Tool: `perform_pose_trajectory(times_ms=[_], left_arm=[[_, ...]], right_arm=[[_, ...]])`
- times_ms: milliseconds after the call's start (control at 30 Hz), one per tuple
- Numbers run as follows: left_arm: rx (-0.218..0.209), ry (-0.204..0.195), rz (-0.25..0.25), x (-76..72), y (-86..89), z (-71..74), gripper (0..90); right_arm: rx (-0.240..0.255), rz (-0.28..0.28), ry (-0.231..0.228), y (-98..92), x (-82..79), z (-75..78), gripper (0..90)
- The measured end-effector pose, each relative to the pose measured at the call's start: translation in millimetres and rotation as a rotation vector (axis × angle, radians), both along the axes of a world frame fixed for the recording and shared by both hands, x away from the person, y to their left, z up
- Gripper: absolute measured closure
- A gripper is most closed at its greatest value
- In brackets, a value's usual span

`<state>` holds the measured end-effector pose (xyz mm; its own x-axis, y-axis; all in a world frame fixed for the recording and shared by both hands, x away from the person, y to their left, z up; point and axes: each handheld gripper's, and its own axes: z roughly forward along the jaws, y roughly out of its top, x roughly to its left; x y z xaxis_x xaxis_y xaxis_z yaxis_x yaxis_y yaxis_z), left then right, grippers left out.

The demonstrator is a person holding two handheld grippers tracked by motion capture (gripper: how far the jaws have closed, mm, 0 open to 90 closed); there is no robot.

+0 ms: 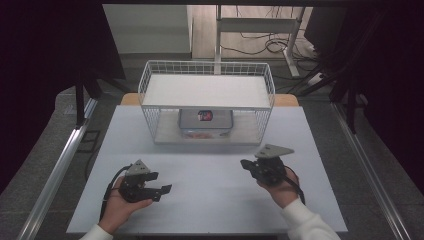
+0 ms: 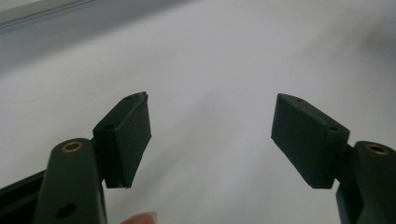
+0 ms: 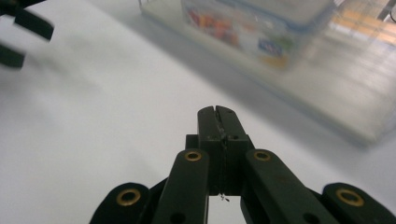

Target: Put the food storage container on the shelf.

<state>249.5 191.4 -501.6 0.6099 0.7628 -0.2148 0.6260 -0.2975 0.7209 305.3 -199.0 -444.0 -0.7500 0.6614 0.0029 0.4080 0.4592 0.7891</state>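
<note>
A clear lidded box (image 1: 206, 123) with a colourful label sits on the lower shelf of a white wire rack (image 1: 207, 87) at the back of the white table (image 1: 210, 200). My left gripper (image 1: 164, 192) rests at the front left, jaws open, nothing between the pads (image 2: 128, 140). My right gripper (image 1: 245, 164) is held at the front right, pointing left toward the middle, jaws shut and empty (image 3: 217, 114). In the right gripper view the box (image 3: 254, 28) lies blurred ahead, and the left gripper's fingers (image 3: 23, 35) show at the far left.
The rack's top shelf is bare. Metal rails run along both sides of the table (image 1: 55, 170). A desk frame and cables stand on the floor behind (image 1: 260, 30). Bare tabletop lies between the two grippers.
</note>
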Motion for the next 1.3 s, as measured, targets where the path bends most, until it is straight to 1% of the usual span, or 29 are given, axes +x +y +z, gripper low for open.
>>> perform_pose_trajectory(times_ms=[100,167,200,233,300,433,500,533,567,667,733,800,1000,1300], left_arm=[[0.005,0.002,0.004,0.7,-0.1,-0.5,28.0],[0.009,0.004,0.007,0.8,-0.1,-0.8,27.9],[0.009,0.004,0.007,0.5,0.0,-0.7,27.9],[0.009,0.004,0.009,0.2,0.1,-0.6,27.9],[0.010,0.001,0.011,-1.3,0.2,-0.3,27.8],[0.012,-0.011,0.020,-5.5,2.3,1.1,27.8],[0.012,-0.014,0.024,-6.3,3.2,1.5,27.8],[0.011,-0.015,0.025,-6.4,3.4,1.6,27.8],[0.007,-0.017,0.029,-6.6,3.2,1.8,27.8],[0.010,-0.023,0.026,-7.0,3.0,2.3,27.5],[0.013,-0.025,0.023,-7.0,2.3,2.0,27.4],[0.015,-0.027,0.019,-7.3,1.7,1.8,27.2],[0.016,-0.037,0.014,-8.3,1.7,3.1,27.1],[0.017,-0.040,0.014,-8.5,1.1,3.3,26.8]], right_arm=[[0.008,-0.011,0.011,-21.4,-14.2,-5.2,88.8],[0.014,-0.023,0.030,-35.2,-22.9,-11.7,88.8],[0.009,-0.024,0.039,-40.0,-25.7,-14.2,88.8],[0.002,-0.022,0.046,-43.5,-28.3,-16.0,88.8],[-0.018,-0.017,0.043,-49.1,-33.4,-17.2,88.7],[-0.008,-0.020,0.051,-56.9,-39.1,-21.4,88.3],[-0.006,-0.022,0.049,-58.1,-38.2,-24.5,83.5],[0.006,-0.024,0.048,-57.7,-37.5,-26.2,76.9],[0.010,-0.019,0.036,-57.2,-37.2,-26.7,68.6],[0.034,-0.028,0.000,-52.8,-38.5,-26.4,39.3],[0.052,-0.034,-0.004,-50.9,-39.1,-26.4,29.2],[0.055,-0.031,0.001,-48.6,-39.1,-27.9,24.8],[0.031,-0.033,0.013,-43.7,-39.1,-33.2,21.7],[0.034,-0.047,0.008,-44.6,-39.3,-33.7,20.8]])
